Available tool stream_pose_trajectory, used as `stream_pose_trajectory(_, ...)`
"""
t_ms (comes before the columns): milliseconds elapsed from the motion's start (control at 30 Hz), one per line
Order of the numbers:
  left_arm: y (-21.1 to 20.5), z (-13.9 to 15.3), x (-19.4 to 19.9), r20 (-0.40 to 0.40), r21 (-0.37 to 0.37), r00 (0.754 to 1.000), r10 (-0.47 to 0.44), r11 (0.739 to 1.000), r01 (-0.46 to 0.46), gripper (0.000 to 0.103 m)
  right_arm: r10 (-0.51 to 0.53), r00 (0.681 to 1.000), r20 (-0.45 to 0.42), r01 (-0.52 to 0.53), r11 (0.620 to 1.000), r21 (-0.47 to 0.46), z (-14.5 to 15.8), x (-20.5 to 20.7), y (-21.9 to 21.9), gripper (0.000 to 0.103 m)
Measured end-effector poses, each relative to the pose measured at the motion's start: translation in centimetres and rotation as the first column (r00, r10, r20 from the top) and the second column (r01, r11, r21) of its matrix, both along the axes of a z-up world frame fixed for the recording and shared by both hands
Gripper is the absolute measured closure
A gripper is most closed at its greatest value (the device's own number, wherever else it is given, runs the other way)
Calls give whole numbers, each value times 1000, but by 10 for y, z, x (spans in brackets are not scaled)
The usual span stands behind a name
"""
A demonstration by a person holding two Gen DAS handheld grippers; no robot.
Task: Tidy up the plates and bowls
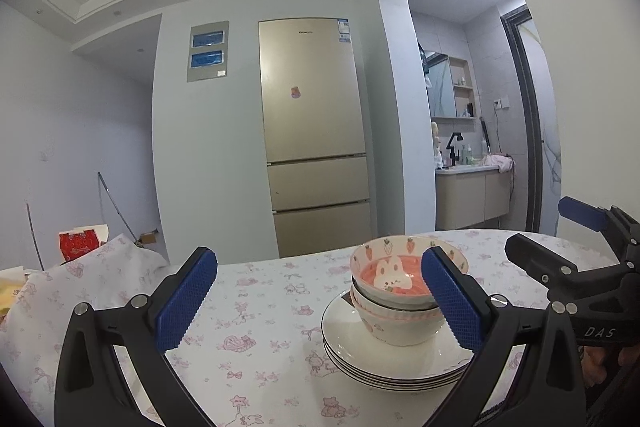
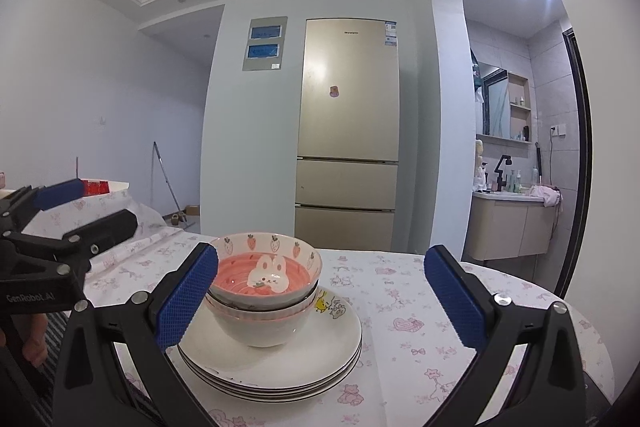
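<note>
Bowls (image 2: 264,291) sit nested on a stack of plates (image 2: 276,359) on our table, which wears a floral tablecloth (image 1: 260,307). The top bowl shows a rabbit on pink (strawberries run round its rim). We hold our left gripper (image 1: 320,301) with its fingers spread wide and nothing between them, the stack just beyond its right finger. Our right gripper (image 2: 320,301) is likewise spread wide and empty, the stack beside its left finger. A gold fridge (image 2: 348,147) stands behind the table.
</note>
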State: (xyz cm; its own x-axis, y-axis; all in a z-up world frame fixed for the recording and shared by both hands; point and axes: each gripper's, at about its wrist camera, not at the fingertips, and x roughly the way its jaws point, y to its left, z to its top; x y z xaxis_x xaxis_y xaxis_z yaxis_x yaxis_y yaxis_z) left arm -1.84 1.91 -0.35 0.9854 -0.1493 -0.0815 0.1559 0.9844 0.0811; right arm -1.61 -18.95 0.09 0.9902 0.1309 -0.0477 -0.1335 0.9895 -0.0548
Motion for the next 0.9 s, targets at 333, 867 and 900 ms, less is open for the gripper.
stream_pose_trajectory(333, 0, -1, 0, -5, -5, 1000, -3, 1000, 3, 0, -9, 1000, -1, 9, 1000, 24, -1, -2, -6, 0)
stream_pose_trajectory(867, -1, -5, 4, -14, 4, 1000, -1, 1000, 1, 0, -15, 1000, -7, 15, 999, 39, 0, -1, -12, 0)
stream_pose_trajectory(900, -2, -4, 4, -13, 4, 1000, -2, 1000, 2, 0, -15, 1000, -6, 15, 999, 37, 0, 0, -12, 0)
